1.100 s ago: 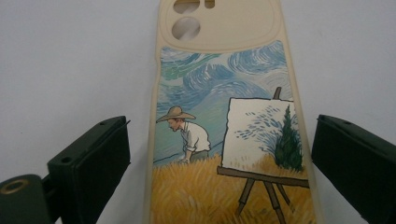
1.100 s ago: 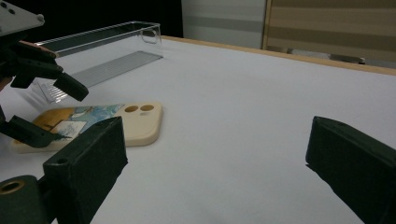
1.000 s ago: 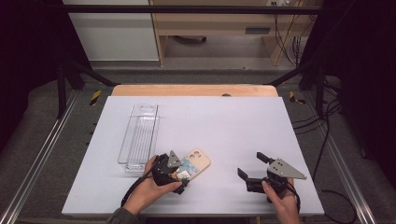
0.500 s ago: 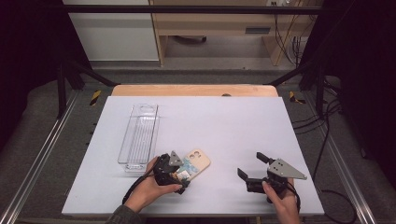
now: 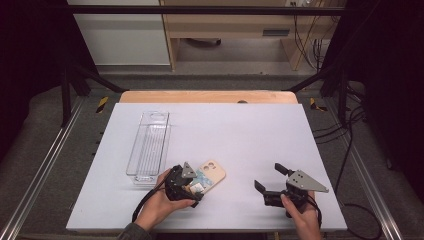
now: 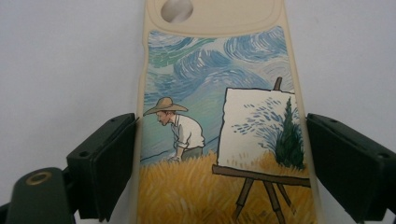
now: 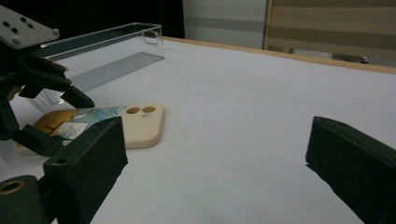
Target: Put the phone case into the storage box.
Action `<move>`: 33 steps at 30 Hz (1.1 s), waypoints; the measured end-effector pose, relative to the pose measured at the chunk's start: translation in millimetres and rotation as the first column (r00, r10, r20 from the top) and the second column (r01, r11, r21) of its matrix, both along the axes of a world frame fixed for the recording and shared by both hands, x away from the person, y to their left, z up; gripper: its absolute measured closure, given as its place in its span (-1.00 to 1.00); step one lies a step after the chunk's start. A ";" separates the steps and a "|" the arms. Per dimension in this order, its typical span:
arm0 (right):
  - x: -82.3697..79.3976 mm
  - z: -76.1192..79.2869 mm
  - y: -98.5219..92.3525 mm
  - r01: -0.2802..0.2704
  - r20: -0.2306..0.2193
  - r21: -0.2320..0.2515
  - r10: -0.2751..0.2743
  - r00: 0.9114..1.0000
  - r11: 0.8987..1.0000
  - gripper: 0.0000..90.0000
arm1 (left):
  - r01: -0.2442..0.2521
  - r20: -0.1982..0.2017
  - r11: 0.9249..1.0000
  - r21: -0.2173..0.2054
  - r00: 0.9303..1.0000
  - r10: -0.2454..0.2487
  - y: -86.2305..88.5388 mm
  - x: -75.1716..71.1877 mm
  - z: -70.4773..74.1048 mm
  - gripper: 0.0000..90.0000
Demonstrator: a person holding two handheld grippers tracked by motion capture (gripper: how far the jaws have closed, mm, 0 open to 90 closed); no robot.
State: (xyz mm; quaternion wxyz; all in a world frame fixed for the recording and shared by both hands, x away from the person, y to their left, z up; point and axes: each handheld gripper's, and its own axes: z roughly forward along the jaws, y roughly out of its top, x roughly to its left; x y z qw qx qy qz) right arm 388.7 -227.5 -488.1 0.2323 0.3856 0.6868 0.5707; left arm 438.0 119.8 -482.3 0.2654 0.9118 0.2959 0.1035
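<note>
My left gripper [image 5: 192, 187] sits low on the near left part of the white table [image 5: 250, 130], and the phone case [image 5: 209, 176] lies flat on the table right between its jaws. In the left gripper view the case [image 6: 219, 140] runs straight away from me, its cream rim and camera cut-out at the far end, the printed picture of a painter in a straw hat and an easel facing up. My left jaw meets the case's left edge; my right jaw stands at the right edge with perhaps a sliver of gap, so I cannot tell whether the grip is fully closed on it. The jaws bracket the near half of the case, and its far half sticks out beyond them.

My right gripper [image 5: 272, 180] rests well apart on the near right of the table, jaws spread wide with nothing between them. From the right gripper view I look across at the case [image 7: 100, 122] and the left gripper [image 7: 51, 119] over its near end.

The clear plastic tray [image 5: 149, 145] stands just beyond and to the left of my left hand [image 5: 160, 202], near the case but not touching it
</note>
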 end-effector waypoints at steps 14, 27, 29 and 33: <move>1.7 -1.5 -1.5 0.013 -0.025 0.029 -0.012 1.000 0.999 -0.89 | 0.021 0.113 0.993 -0.117 0.994 -0.008 -4.2 -4.1 19.8 -0.73; 29.9 43.2 1.6 0.044 -0.115 0.071 -0.036 0.993 0.997 -0.89 | 0.003 0.273 0.972 -0.236 0.960 0.063 -2.2 11.2 66.2 -0.73; 34.5 50.5 3.9 0.045 -0.117 0.085 -0.035 0.993 0.995 -0.89 | -0.006 0.285 0.967 -0.255 0.955 0.081 -0.7 15.8 70.1 -0.73; 42.7 63.0 11.0 0.031 -0.124 0.117 -0.016 0.992 0.993 -0.89 | -0.011 0.308 0.960 -0.280 0.946 0.100 -1.2 21.8 79.5 -0.73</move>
